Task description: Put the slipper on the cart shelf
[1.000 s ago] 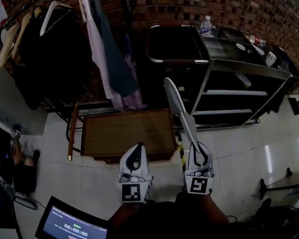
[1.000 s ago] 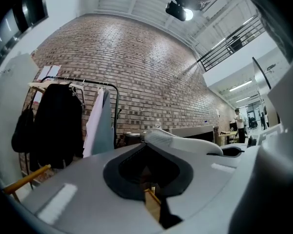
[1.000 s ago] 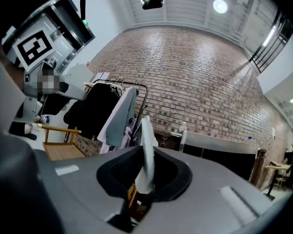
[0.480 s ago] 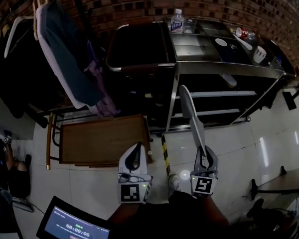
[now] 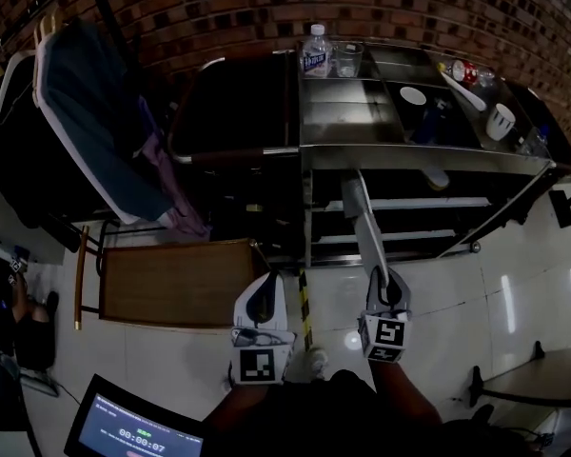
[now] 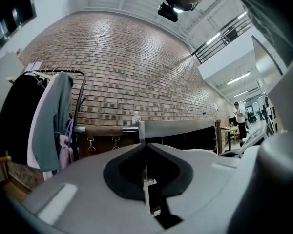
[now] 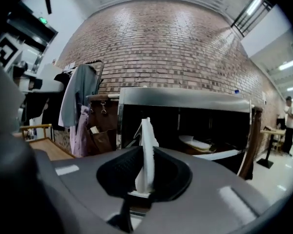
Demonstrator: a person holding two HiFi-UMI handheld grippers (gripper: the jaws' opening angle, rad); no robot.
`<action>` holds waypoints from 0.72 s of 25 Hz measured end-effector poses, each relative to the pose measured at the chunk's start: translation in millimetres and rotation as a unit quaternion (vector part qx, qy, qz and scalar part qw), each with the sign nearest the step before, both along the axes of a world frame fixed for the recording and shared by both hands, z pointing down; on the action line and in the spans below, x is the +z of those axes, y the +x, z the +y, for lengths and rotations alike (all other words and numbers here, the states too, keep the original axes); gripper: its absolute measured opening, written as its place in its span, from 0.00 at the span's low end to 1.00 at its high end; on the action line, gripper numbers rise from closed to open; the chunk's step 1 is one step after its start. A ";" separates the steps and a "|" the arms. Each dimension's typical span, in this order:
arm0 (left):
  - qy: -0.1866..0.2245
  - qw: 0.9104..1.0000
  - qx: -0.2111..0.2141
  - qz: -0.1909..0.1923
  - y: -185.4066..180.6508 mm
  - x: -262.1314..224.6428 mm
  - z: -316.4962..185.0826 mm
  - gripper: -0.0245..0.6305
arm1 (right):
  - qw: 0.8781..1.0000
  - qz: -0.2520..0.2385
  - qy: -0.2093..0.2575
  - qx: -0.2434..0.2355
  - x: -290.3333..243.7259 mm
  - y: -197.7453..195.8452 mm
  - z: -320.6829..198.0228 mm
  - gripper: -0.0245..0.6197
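Observation:
A thin white slipper stands edge-on in my right gripper, which is shut on its heel end. Its toe points at the steel cart, close to the open front of the middle shelf. In the right gripper view the slipper rises between the jaws, with the cart straight ahead. A second white slipper lies on a cart shelf. My left gripper hangs beside the right one, shut with nothing in it; the left gripper view shows its jaws together.
A water bottle, a glass and cups stand on the cart's top. Clothes hang on a rack at the left. A low wooden table sits in front of it. A tablet lies near my feet.
The cart has come closer and more to the middle of the head view. The held slipper's toe now reaches the front of the cart shelves. Both grippers stay as they were.

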State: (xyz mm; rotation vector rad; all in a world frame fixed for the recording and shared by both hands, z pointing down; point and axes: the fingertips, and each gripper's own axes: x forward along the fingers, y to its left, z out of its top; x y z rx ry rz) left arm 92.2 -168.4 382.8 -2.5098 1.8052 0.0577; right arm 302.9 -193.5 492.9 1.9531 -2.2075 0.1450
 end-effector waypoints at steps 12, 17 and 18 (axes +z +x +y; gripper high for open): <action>-0.024 0.998 -0.054 -0.038 -15.0 17.0 -35.0 0.06 | 0.901 -0.420 -0.084 0.071 54.6 9.7 -142.2 0.10; -0.027 0.995 -0.082 -0.045 -33.3 17.4 -34.3 0.06 | 0.851 -0.507 -0.104 0.089 74.8 -1.5 -188.1 0.10; -0.030 0.995 -0.086 -0.043 -35.2 17.9 -33.1 0.06 | 0.837 -0.526 -0.109 0.100 80.8 -1.4 -196.1 0.10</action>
